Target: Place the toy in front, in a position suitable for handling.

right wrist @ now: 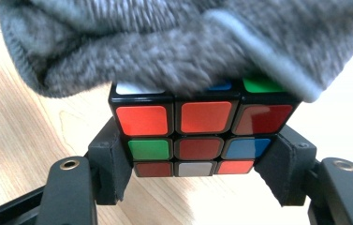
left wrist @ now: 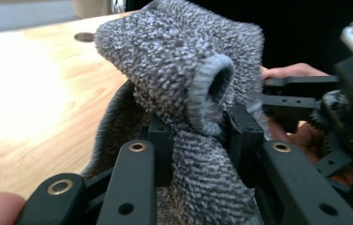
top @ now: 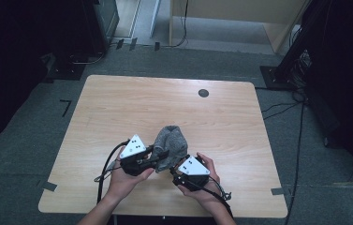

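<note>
Grey knitted terry sock (left wrist: 183, 70) hangs bunched between the two tools, its ribbed cuff folded over and gaping toward the left gripper view. The left gripper (top: 158, 157) has its jaws drawn together on a fold of this fabric, pinching it firmly below the cuff. The right gripper (right wrist: 197, 176) is clamped on a black-framed colour puzzle cube (right wrist: 197, 136) with red, green, blue and white stickers, pads pressing its two opposite sides low on the body. Judgement: the cube is held steady and level so that the sock, raised above it, can be drawn over its top; the fabric already drapes across the upper face. In the high view the sock (top: 170, 143) sits above the near centre of the pale wooden table (top: 118, 108), between both hands. Clearance is ample: the near edge lies just behind the forearms, the far and side edges are well apart, and a small dark round disc (top: 203, 93) rests near the far edge, out of the working area. The cube's corners may snag the cuff.
</note>
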Motion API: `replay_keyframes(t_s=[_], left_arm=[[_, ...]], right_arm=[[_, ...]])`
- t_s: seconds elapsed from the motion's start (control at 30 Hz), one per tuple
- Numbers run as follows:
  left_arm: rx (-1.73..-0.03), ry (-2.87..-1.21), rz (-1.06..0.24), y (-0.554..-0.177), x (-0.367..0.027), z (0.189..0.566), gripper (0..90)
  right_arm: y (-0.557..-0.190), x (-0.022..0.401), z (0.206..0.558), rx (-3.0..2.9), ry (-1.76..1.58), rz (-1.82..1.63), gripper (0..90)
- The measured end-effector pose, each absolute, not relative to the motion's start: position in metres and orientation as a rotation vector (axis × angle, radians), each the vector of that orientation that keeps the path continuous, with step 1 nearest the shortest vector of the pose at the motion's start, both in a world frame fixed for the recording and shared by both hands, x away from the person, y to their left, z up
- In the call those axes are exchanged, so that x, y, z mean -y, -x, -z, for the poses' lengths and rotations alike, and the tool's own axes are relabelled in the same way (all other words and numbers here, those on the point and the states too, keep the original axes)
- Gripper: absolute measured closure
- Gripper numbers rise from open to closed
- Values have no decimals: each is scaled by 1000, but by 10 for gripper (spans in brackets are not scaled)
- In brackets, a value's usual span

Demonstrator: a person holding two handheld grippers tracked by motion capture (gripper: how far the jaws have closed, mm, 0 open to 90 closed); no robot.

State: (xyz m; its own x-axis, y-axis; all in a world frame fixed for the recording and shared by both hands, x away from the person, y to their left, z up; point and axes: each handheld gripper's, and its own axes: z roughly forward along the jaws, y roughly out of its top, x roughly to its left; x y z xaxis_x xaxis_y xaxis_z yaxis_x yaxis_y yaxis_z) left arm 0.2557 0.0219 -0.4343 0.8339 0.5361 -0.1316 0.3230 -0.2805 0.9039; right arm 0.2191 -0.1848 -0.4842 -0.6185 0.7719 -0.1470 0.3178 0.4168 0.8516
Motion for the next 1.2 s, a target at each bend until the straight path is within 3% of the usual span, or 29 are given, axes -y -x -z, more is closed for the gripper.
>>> replay_keyframes(t_s=[0.23, 0.33, 0.4, 0.63, 0.83, 1.03, 1.2], left_arm=[[-756, -1847, -200, -268, -33, 438, 724], [-668, -1867, -168, -258, -25, 435, 740], [-611, -1911, -222, -251, -15, 432, 740], [-738, -1854, -190, -266, -35, 436, 744], [-638, -1885, -190, -254, -20, 432, 742], [-745, -1845, -164, -266, -34, 436, 746], [-633, -1892, -187, -253, -17, 433, 741]], right_arm=[[-221, 188, 483, -2147, -931, -1120, 346], [-221, 186, 485, -2146, -937, -1129, 346], [-220, 185, 485, -2142, -930, -1136, 346], [-220, 187, 484, -2137, -931, -1118, 347], [-221, 187, 482, -2124, -938, -1155, 347], [-221, 188, 483, -2126, -948, -1136, 347], [-220, 186, 482, -2127, -947, -1140, 346]])
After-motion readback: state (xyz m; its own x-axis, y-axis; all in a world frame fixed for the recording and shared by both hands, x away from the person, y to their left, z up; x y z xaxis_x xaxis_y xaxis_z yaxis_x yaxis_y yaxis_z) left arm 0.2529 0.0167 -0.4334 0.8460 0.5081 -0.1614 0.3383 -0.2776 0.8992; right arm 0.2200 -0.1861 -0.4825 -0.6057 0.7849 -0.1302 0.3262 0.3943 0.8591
